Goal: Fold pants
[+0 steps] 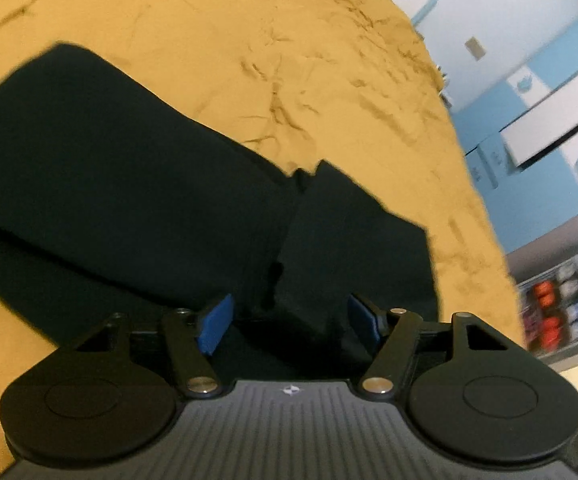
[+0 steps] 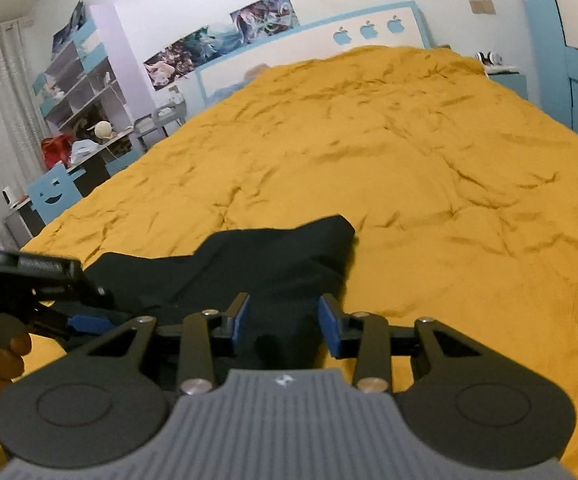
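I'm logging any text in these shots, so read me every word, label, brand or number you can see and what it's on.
No readable words or numbers in either view.
Left gripper body: a small white emblem, not lettering.
Right gripper body: the same emblem.
Headboard: blue apple shapes, no text.
Wall posters: pictures only, too blurred for any lettering.

Soft, even indoor light fills both views, with no glare. The left wrist view is smeared by motion blur, worst on the shelves [image 1: 561, 304] at its right edge. The right wrist view is sharper. The black pants [image 2: 273, 264] show almost no detail. Fisheye distortion curves the yellow bedspread [image 2: 409, 152], and the corners darken.
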